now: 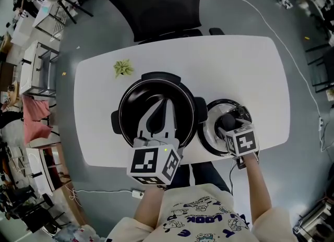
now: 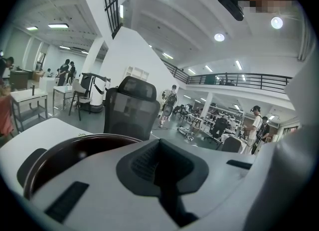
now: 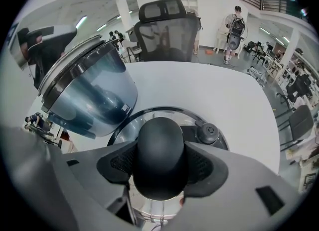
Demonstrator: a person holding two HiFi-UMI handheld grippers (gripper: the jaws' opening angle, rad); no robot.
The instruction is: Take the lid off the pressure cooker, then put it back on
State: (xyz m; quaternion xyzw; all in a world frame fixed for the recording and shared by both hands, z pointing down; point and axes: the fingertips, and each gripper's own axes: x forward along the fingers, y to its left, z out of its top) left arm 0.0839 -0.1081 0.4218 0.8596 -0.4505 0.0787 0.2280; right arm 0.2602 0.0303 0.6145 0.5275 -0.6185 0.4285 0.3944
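The pressure cooker [image 1: 121, 111] stands open in the middle of the white table [image 1: 235, 69], its dark inner pot bare. Its lid [image 1: 210, 131] sits to the right of it, near the table's front edge; whether it rests on the table or hangs just above I cannot tell. My right gripper [image 1: 228, 121] points down, shut on the lid's black knob [image 3: 159, 150], with a pad pressed to each side. The cooker's blue-grey body [image 3: 94, 90] shows to the left in the right gripper view. My left gripper [image 1: 160, 105] hangs shut and empty over the pot's near rim [image 2: 75, 143].
A small green plant [image 1: 123, 68] lies on the table behind the cooker at the left. A black office chair [image 1: 156, 3] stands at the far side. A white cable [image 1: 271, 27] runs over the floor at the right. A small valve [image 3: 207, 133] sits on the lid beside the knob.
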